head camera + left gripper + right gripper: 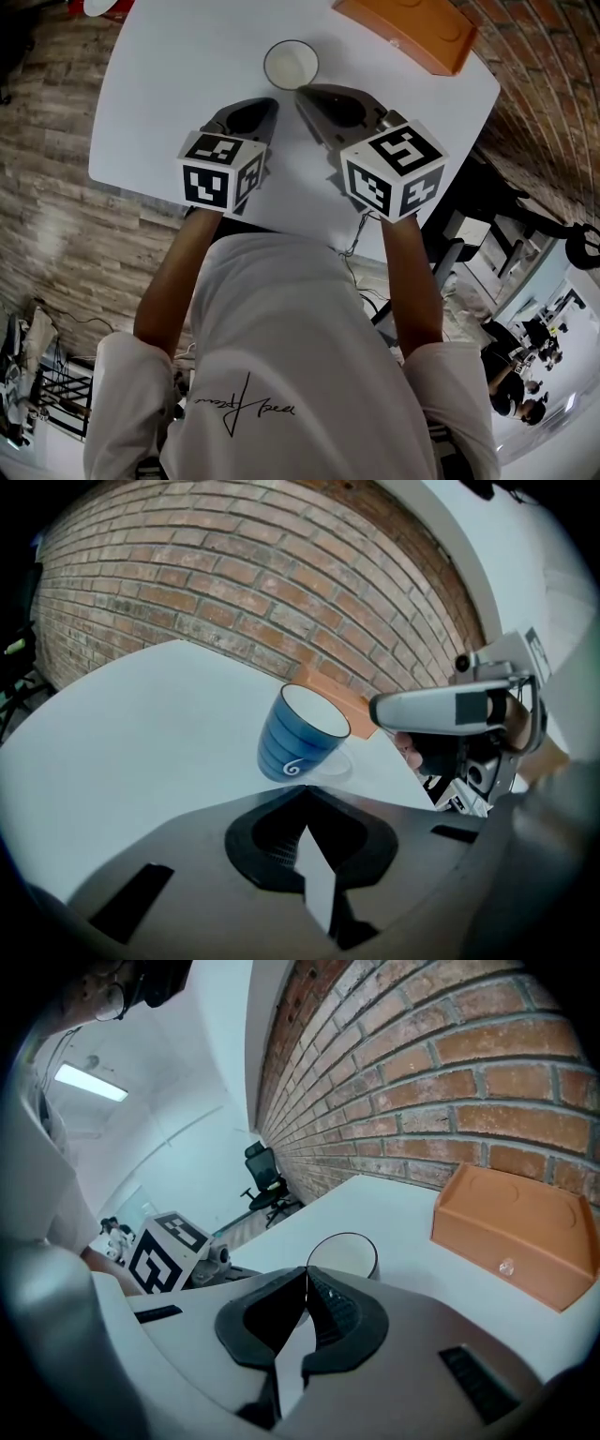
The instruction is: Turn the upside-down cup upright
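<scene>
The blue striped cup (pixel 291 64) stands upright on the white table (pixel 178 84), its white inside facing up. Both grippers rest just short of it on the near side. My left gripper (pixel 271 102) is shut and empty, and in the left gripper view the cup (pixel 300 731) stands a little beyond the gripper's tips (pixel 305 794). My right gripper (pixel 300 92) is also shut with nothing between its tips, close to the cup's rim. In the right gripper view the cup (pixel 344 1253) shows just behind that gripper's closed tips (pixel 307 1275).
An orange box (pixel 408 33) lies at the table's far right corner, seen also as the orange box (pixel 516 1232) by the brick wall (pixel 422 1063). A white and red object (pixel 98 7) sits at the far left edge. Table edges drop to wood floor (pixel 47 187).
</scene>
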Demonstrator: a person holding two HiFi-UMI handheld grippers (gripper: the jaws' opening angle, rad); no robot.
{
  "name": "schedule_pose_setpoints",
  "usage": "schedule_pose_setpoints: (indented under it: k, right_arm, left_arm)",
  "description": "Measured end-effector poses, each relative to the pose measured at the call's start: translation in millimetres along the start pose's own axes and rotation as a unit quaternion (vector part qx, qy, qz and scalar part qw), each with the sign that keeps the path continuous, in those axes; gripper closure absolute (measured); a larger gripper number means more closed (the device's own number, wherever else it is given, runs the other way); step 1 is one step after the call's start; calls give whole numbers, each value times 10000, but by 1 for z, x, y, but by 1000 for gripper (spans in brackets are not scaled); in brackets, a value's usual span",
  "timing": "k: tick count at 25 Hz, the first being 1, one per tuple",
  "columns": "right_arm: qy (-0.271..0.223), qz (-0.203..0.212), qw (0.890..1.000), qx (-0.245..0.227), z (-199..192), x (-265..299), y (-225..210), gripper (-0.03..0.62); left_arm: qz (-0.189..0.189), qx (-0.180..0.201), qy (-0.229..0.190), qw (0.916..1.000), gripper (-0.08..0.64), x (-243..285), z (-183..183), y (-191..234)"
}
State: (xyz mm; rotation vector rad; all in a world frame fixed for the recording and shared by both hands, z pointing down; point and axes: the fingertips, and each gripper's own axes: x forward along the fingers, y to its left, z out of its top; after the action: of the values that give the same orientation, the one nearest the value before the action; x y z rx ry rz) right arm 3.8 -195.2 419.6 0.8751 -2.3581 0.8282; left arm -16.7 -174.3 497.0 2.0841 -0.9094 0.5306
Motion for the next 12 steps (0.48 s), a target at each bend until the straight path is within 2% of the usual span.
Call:
schedule_pose_setpoints:
  k: [7,12]
  right_arm:
    - [50,99,9998,-144,-11,-26,13,571]
    - [19,192,9997,-176,-23,-43,24,571]
  left_arm:
    - [-8,10,-117,9999,551,-14,-4,-17]
    - [6,168,-200,9997,551,-31,-6,-33]
